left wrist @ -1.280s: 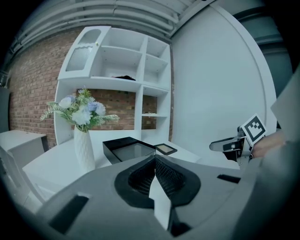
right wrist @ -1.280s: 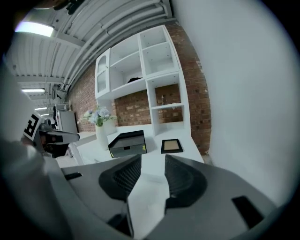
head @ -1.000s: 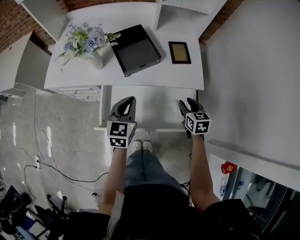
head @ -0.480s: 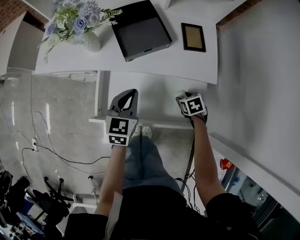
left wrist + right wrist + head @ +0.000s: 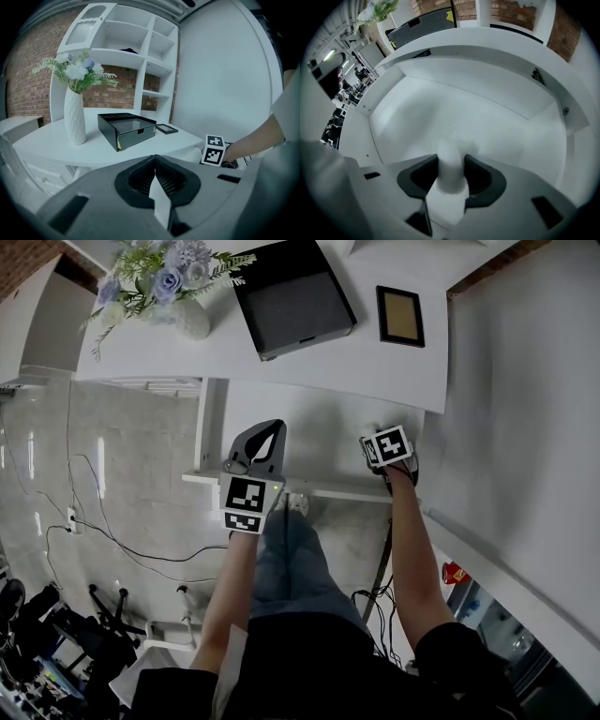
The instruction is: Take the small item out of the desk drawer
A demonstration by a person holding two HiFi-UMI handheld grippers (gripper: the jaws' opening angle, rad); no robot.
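The white desk drawer (image 5: 309, 442) stands pulled out below the desk top (image 5: 234, 362). My right gripper (image 5: 389, 448) is tipped down into the drawer's right end. In the right gripper view a small white, blurred item (image 5: 451, 177) stands between the jaws of that gripper (image 5: 451, 158). The jaws are closing and the dark pads (image 5: 423, 172) touch it on both sides, above the bare drawer floor (image 5: 464, 112). My left gripper (image 5: 268, 430) hovers over the drawer's left end, shut (image 5: 155, 161) with nothing in it.
On the desk top stand a black box (image 5: 292, 301), a small picture frame (image 5: 400, 315) and a white vase of flowers (image 5: 178, 296). A white wall (image 5: 525, 409) runs close on the right. Cables (image 5: 103, 531) lie on the floor at left. White shelves (image 5: 140, 51) rise behind the desk.
My right gripper has tipped down and gone a little further into the drawer's right end. The left gripper has hardly moved. The head view has shifted slightly.
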